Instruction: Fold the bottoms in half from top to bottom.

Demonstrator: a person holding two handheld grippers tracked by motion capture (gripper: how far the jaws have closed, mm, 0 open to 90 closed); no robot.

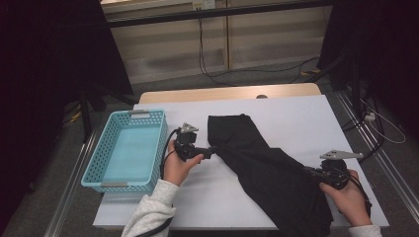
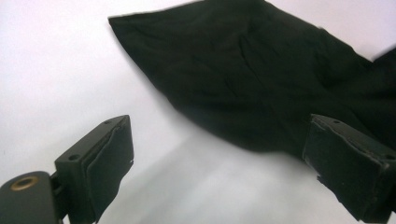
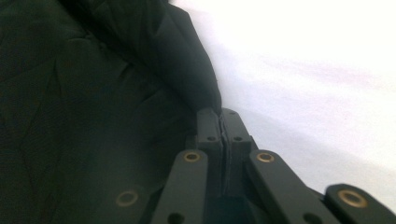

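A black cloth [image 1: 267,168] lies rumpled on the white table [image 1: 296,118], running from the middle toward the front right corner. My left gripper [image 1: 213,152] is at the cloth's left edge. In the left gripper view the left gripper [image 2: 219,140] stands open wide, with the cloth [image 2: 233,70] just ahead and its edge by the right-hand jaw. My right gripper [image 1: 307,169] is at the cloth's right edge near the front. In the right gripper view the right gripper [image 3: 222,114] has its jaws pressed together, pinching the edge of the cloth [image 3: 93,93].
A light blue plastic basket [image 1: 94,163] stands empty at the table's left edge, close to my left hand. Bare white surface lies behind and to the right of the cloth. Cables run over the floor beyond the table.
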